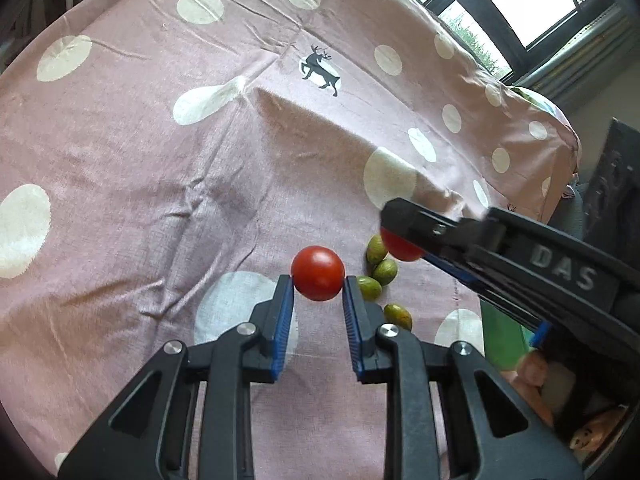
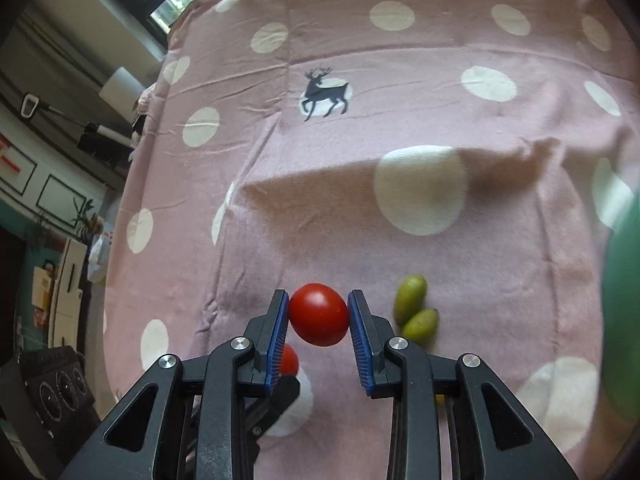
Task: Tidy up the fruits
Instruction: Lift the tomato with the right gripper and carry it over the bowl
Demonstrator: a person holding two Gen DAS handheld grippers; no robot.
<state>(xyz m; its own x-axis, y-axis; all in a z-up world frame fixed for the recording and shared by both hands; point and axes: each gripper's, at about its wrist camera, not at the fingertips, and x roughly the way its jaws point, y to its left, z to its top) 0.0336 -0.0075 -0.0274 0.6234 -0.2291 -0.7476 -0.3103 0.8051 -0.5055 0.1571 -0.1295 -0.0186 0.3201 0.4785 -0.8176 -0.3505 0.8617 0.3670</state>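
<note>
In the left wrist view my left gripper (image 1: 318, 282) is shut on a red cherry tomato (image 1: 318, 268), held above the pink spotted cloth (image 1: 160, 160). My right gripper (image 1: 404, 236) comes in from the right, shut on a second red tomato (image 1: 402, 250). Several small green oval fruits (image 1: 385, 270) lie on the cloth just under and right of both tomatoes. In the right wrist view the right gripper (image 2: 318, 295) clamps its tomato (image 2: 319, 320) between the blue pads. The left gripper's tomato (image 2: 290, 360) peeks out below. Two green fruits (image 2: 409, 300) lie to the right.
The cloth carries white dots and a dark deer print (image 1: 320, 70). It drops off at its far right edge (image 1: 560, 152) near a window (image 1: 528, 4). A blurred green object (image 2: 624, 320) fills the right edge of the right wrist view. Furniture stands left of the cloth (image 2: 60, 280).
</note>
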